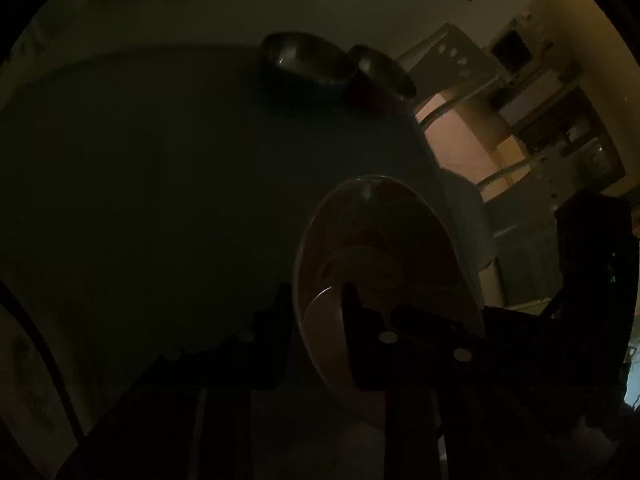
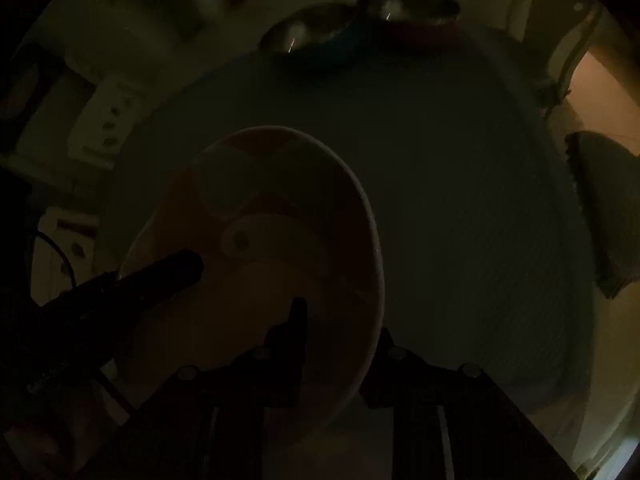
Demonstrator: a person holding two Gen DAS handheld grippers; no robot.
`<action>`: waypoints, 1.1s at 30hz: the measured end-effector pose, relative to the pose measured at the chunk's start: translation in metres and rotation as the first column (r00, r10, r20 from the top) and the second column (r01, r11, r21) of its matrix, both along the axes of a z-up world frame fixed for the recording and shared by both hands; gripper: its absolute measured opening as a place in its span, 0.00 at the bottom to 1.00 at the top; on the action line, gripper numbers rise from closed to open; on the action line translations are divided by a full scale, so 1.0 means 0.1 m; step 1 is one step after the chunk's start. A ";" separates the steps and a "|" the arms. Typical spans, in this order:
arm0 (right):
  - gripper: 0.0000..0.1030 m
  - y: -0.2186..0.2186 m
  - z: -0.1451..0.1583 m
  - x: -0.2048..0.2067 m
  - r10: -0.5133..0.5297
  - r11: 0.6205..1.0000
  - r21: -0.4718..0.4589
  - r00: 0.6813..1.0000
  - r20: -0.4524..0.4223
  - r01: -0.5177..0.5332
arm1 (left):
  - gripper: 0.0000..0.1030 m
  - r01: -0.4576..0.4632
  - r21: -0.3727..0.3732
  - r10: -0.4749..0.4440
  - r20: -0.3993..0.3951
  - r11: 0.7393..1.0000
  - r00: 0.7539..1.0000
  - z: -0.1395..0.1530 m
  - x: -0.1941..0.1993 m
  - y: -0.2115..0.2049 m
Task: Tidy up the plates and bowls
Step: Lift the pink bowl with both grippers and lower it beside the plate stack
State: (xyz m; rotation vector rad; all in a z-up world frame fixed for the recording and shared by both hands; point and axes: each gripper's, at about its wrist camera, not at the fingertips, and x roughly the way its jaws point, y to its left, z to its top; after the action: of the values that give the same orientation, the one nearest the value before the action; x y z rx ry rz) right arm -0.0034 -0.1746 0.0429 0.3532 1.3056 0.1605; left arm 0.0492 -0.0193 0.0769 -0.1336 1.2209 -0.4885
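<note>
The scene is very dark. An orange and white patterned plate (image 1: 380, 248) is held over a blue-grey round table (image 1: 160, 184). My left gripper (image 1: 316, 300) is shut on the plate's near rim, one finger inside it and one outside. In the right wrist view the same plate (image 2: 272, 220) fills the lower left. My right gripper (image 2: 340, 320) is shut on its rim, one finger (image 2: 298, 316) over the plate face. The left gripper's finger (image 2: 172, 272) reaches onto the plate from the left. Two dark bowls (image 1: 308, 60) (image 1: 380, 68) stand side by side at the table's far edge.
The two bowls also show at the top of the right wrist view (image 2: 308, 32) (image 2: 408, 4). A pale chair (image 1: 448, 60) stands beyond the table on the right. A dark mat (image 2: 600, 208) lies on the floor right of the table.
</note>
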 end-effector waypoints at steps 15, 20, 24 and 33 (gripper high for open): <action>0.20 0.06 -0.24 -0.24 0.025 0.999 -0.027 0.999 -0.027 -0.025 | 0.19 -0.060 -0.013 0.059 -0.075 0.998 0.995 -0.39 -0.49 0.20; 0.20 0.05 -0.24 -0.25 0.031 0.999 -0.031 0.999 -0.026 -0.032 | 0.19 -0.066 -0.008 0.065 -0.069 0.998 0.995 -0.39 -0.49 0.21; 0.21 0.09 -0.19 -0.29 0.044 0.998 -0.051 0.999 -0.016 -0.045 | 0.22 -0.077 0.013 0.077 -0.040 0.997 0.996 -0.35 -0.42 0.20; 0.21 0.10 -0.01 -0.27 0.067 0.993 -0.101 0.998 0.007 -0.066 | 0.24 -0.107 0.027 0.108 -0.015 0.994 0.994 -0.20 -0.37 0.31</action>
State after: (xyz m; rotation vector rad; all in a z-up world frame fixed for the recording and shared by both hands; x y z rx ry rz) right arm -0.0308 -0.1650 0.0420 0.2228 1.3108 0.1518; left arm 0.0125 0.0117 0.0564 -0.1802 1.2289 -0.3782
